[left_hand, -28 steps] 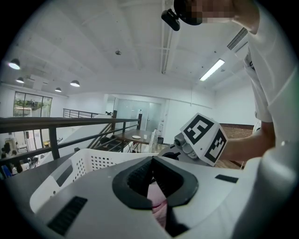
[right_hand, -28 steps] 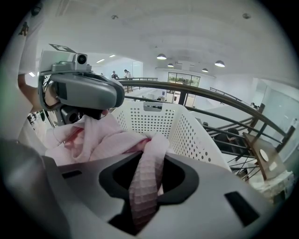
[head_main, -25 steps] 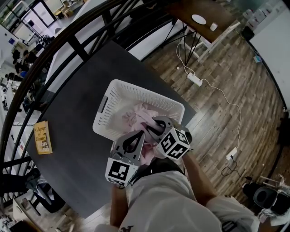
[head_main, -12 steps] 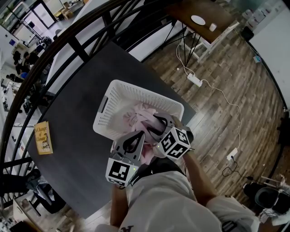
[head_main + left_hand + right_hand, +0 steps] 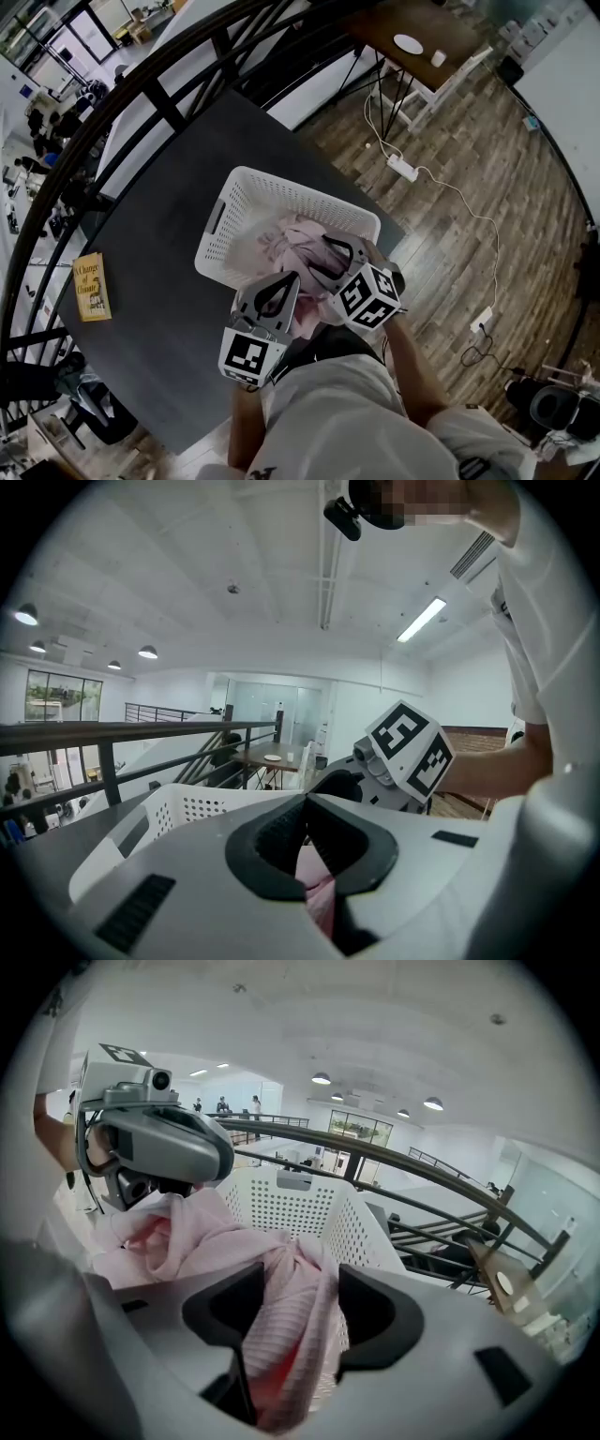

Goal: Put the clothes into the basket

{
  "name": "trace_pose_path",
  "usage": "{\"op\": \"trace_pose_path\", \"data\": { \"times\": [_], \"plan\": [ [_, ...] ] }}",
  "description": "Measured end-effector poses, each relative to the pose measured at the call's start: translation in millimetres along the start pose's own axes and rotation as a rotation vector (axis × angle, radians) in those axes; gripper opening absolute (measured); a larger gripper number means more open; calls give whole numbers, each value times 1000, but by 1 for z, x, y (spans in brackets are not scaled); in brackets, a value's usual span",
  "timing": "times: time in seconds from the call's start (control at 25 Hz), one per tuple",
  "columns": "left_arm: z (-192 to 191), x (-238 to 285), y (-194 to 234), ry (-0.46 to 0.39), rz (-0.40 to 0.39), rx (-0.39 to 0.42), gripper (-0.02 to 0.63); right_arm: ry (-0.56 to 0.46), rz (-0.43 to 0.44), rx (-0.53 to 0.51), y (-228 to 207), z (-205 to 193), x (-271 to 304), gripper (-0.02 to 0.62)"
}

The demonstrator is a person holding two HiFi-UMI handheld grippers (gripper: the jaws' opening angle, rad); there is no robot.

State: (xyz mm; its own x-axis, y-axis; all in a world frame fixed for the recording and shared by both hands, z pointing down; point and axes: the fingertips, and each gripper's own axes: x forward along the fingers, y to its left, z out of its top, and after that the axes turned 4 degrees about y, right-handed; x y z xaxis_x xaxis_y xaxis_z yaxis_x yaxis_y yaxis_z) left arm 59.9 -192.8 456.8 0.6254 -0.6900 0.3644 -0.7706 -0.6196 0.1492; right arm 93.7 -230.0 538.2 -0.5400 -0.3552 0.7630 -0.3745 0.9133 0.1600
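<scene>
A white perforated basket (image 5: 225,202) stands on the dark table (image 5: 159,281), and a pink cloth (image 5: 298,234) lies bunched inside it near my side. My left gripper (image 5: 286,279) hangs over the near rim. In the left gripper view its jaws (image 5: 307,803) are shut, pinching a fold of the pink cloth (image 5: 317,892). My right gripper (image 5: 330,246) points down into the basket. Its jaws (image 5: 300,1283) have just been opening, and the pink cloth (image 5: 291,1307) still hangs loosely between them, with a gap at the right pad.
A yellow book (image 5: 89,286) lies on the table to the left. A black railing (image 5: 141,84) runs behind the table. To the right is wooden floor with a power strip (image 5: 403,167) and cable. The basket's far wall (image 5: 309,1208) stands close ahead of the right gripper.
The right gripper's jaws stand wider apart than a second ago, and the cloth between them has slackened. The left gripper has kept still.
</scene>
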Motion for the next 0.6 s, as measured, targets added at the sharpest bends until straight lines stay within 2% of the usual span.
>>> {"op": "trace_pose_path", "data": {
  "times": [0.24, 0.48, 0.6],
  "plan": [
    [3, -3, -2, -14, -1, 7, 3, -19, -26, 3, -2, 3, -11, 247],
    [7, -9, -2, -24, -1, 19, 3, -78, -44, 12, 0, 16, -23, 242],
    [9, -12, -3, -31, 0, 25, 3, -111, -48, 12, 1, 22, -30, 212]
  ]
}}
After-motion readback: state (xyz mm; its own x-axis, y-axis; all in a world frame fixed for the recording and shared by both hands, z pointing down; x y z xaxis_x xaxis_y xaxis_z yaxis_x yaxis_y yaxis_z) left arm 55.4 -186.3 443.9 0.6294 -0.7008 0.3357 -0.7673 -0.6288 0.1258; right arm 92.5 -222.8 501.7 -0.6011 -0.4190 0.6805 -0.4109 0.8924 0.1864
